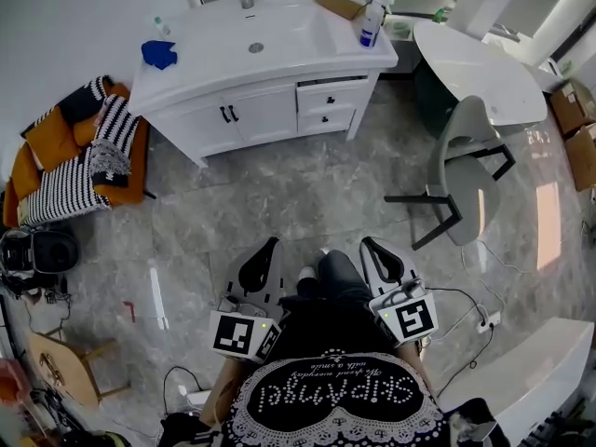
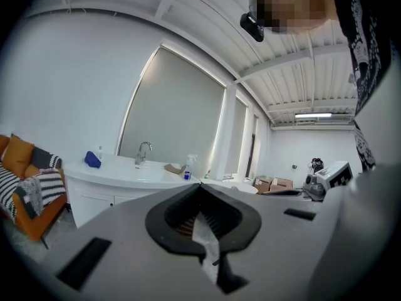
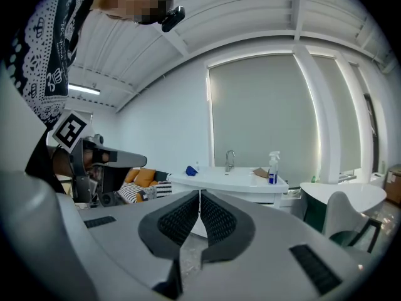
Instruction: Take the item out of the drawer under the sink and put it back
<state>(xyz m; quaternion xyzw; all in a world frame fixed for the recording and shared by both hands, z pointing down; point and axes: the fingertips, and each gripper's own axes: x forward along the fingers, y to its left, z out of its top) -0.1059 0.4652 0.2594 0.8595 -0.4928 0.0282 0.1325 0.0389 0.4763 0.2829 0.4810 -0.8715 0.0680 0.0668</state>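
The white sink cabinet (image 1: pixel 251 110) stands at the far side of the tiled floor, well away from me. Its two small drawers (image 1: pixel 331 106) with dark knobs sit at the cabinet's right end, both closed, so whatever is inside is hidden. My left gripper (image 1: pixel 271 243) and right gripper (image 1: pixel 367 242) are held side by side low in the head view, pointing at the cabinet. Both are shut with nothing between their jaws. The cabinet (image 2: pixel 106 180) shows far off in the left gripper view beyond the left gripper (image 2: pixel 200 184). The right gripper (image 3: pixel 200 192) has the cabinet (image 3: pixel 235 182) straight ahead.
On the countertop are a spray bottle (image 1: pixel 370 24), a blue cloth (image 1: pixel 159 54) and a brown flat item (image 1: pixel 338 3). A grey chair (image 1: pixel 466 170) and round white table (image 1: pixel 480 68) stand to the right. An orange sofa with striped cushions (image 1: pixel 79 152) is at left. Cables (image 1: pixel 470 315) lie near my right.
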